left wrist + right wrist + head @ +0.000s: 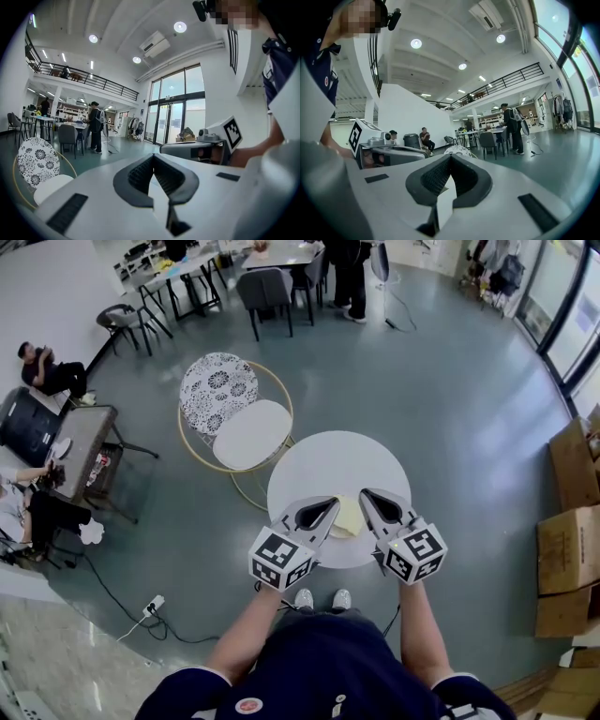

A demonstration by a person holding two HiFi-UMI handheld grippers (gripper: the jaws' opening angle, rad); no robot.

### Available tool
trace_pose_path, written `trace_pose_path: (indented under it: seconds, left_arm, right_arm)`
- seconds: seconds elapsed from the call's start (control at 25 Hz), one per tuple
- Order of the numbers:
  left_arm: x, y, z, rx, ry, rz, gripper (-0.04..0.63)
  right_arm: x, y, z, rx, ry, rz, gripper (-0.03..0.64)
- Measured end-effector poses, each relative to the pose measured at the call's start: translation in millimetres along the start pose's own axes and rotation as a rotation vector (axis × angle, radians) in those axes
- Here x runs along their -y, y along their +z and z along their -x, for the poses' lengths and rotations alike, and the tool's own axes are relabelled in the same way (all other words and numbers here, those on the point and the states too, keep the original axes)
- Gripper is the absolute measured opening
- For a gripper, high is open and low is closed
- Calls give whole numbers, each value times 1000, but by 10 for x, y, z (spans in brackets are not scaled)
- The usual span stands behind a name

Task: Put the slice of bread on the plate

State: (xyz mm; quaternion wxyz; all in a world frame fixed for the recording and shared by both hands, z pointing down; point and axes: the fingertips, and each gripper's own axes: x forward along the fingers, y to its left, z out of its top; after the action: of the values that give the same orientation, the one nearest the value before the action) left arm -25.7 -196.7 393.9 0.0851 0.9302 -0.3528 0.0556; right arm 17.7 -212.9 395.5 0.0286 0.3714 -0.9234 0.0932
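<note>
A pale yellow slice of bread [347,518] lies near the front edge of the round white table [328,460], partly hidden by the grippers. I cannot make out a plate in any view. My left gripper [330,503] and right gripper [366,493] hover side by side above the slice, one on each side of it. Both point out level over the room. In the left gripper view the left gripper [153,157] is shut with nothing between its jaws. The right gripper [450,157] is shut and empty too.
A gold-framed chair [251,434] with a white seat and a patterned back stands against the table's far left. Cardboard boxes [567,549] sit at the right. People sit at the left by a small table [80,442]. A power strip [150,604] lies on the floor.
</note>
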Motion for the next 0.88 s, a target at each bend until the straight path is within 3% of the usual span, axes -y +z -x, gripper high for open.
trace_pose_path:
  seconds: [0.88]
  left_arm:
    - [53,56,110,7,3,-10,6]
  right_arm:
    - [-118,209,78,51,6,9,6]
